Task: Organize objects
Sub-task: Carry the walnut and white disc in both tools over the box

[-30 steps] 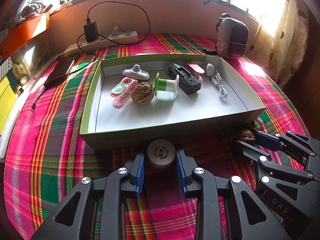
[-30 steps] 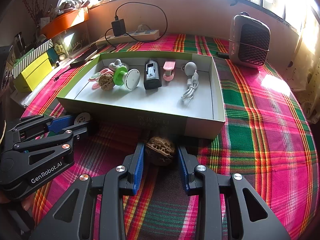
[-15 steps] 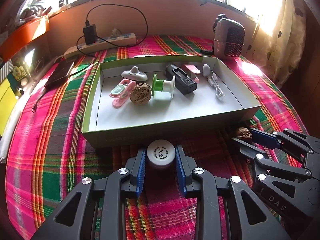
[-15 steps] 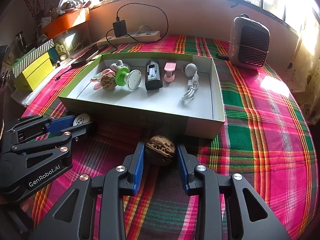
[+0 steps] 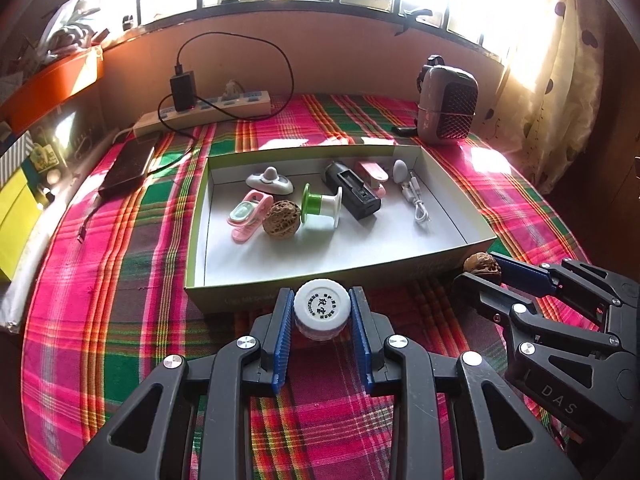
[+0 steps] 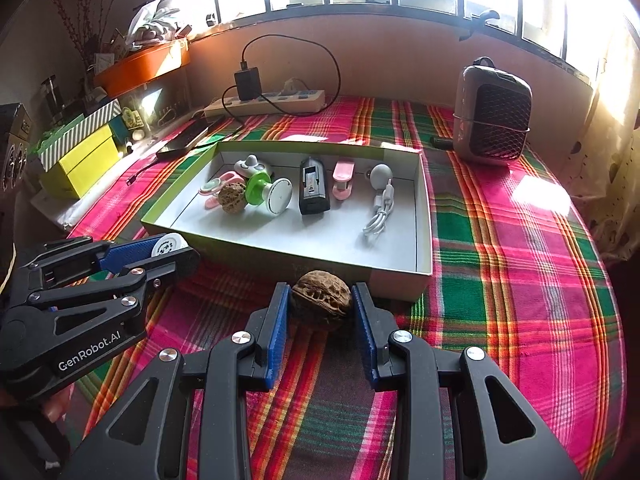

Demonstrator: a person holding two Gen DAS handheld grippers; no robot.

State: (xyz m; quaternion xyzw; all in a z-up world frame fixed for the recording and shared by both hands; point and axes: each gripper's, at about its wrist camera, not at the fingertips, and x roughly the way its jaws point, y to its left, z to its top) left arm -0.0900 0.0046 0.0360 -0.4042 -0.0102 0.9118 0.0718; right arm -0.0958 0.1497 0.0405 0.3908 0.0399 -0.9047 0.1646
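The left gripper [image 5: 322, 312] is clamped on a small round white jar [image 5: 322, 309], its ribbed blue pads pressed against the jar's sides; the flat lid faces up and carries a ring of dark printed characters. The right gripper [image 6: 320, 304] is clamped on a walnut [image 6: 321, 299], a brown, deeply wrinkled shell wedged between the same kind of grooved blue pads. Both held things sit just in front of the near wall of a shallow rectangular cardboard box [image 5: 200, 216], green outside and plain white inside, which lies on a glossy plaid tablecloth [image 5: 120, 248] of pink, green and orange stripes. Inside the box, toward its far end, lie a second walnut [image 5: 281, 217], rough and rounded, touching a pink plastic clip [image 5: 250, 216] with a pale oval face; a green and white spool [image 5: 322, 206] tipped on its side; a smooth grey oval piece with a knob [image 5: 270, 180]; a boxy black plastic charger [image 5: 352, 190]; another pink clip [image 5: 372, 172] behind it; and a coiled white cable [image 5: 416, 200] with an egg-shaped end. Beyond the box stand a white power strip [image 5: 208, 110] with a black adapter and looping cord, a flat dark phone [image 5: 128, 166], and a grey heater [image 5: 448, 106] with a honeycomb grille.
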